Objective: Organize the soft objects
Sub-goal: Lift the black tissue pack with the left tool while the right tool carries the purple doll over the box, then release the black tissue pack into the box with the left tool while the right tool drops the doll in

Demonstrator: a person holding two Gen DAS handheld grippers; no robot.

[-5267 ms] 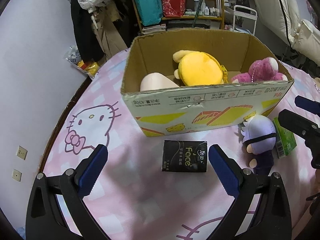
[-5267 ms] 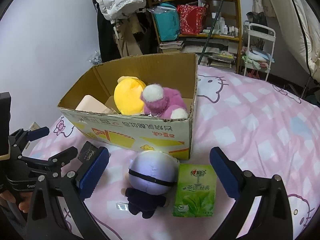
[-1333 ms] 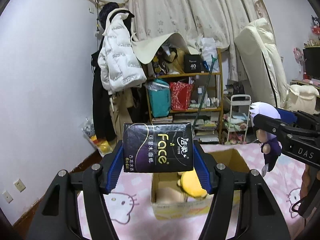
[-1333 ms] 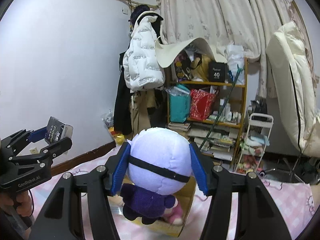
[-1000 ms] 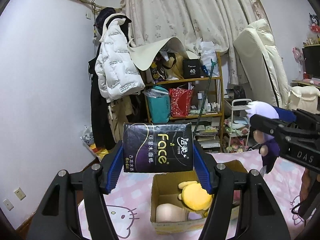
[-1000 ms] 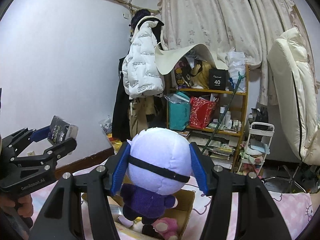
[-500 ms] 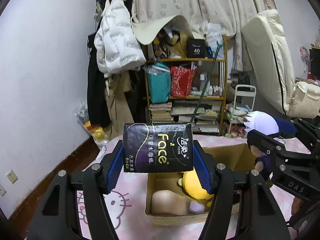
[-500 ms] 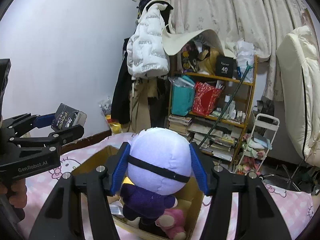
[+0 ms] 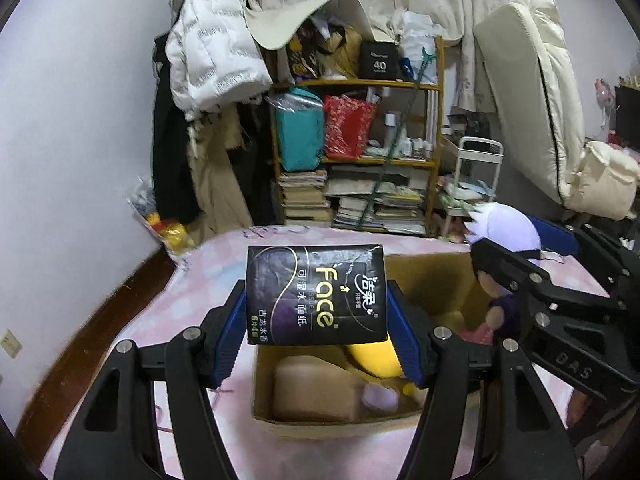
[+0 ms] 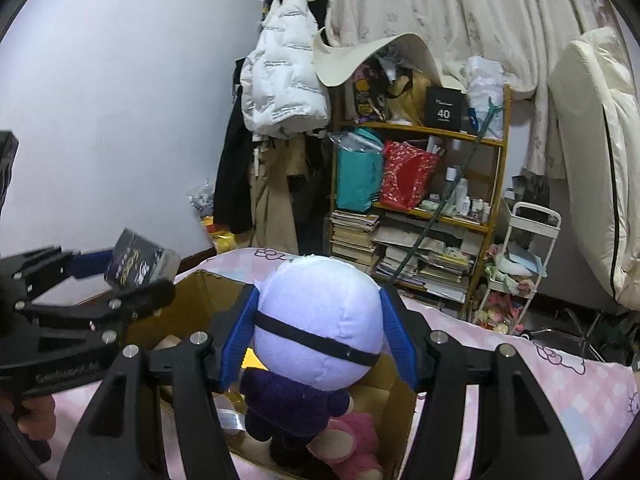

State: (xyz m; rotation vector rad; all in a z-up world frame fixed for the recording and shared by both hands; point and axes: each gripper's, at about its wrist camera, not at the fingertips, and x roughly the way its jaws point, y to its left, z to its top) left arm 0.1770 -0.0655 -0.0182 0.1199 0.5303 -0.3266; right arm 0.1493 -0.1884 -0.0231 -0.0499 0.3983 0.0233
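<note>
A: Our left gripper [image 9: 316,336] is squeezing the black tissue pack [image 9: 316,294] between its two blue pads. In the left camera we hold the pack up in the air, over the near left part of the cardboard box [image 9: 332,426].

B: And what do we see in the box?

A: A yellow plush [image 9: 378,358] and a tan soft thing [image 9: 316,388] lie inside. The box sits on the pink bed [image 9: 200,280]. On the right we see our right gripper [image 9: 516,256] with the white-headed doll [image 9: 506,230] up over the box's right side.

B: Now the right camera.

A: Our right gripper [image 10: 318,330] is clamped on the doll's [image 10: 316,320] round white head. Its purple body hangs down over the open box [image 10: 192,292]. A pink plush [image 10: 352,444] lies in the box just under the doll's feet.

B: Do we see the other one too?

A: Yes, on the left our left gripper [image 10: 120,276] holds the tissue pack [image 10: 138,262] above the box's left edge. Behind it all is a messy shelf [image 10: 424,212] and a white coat [image 10: 284,84].
</note>
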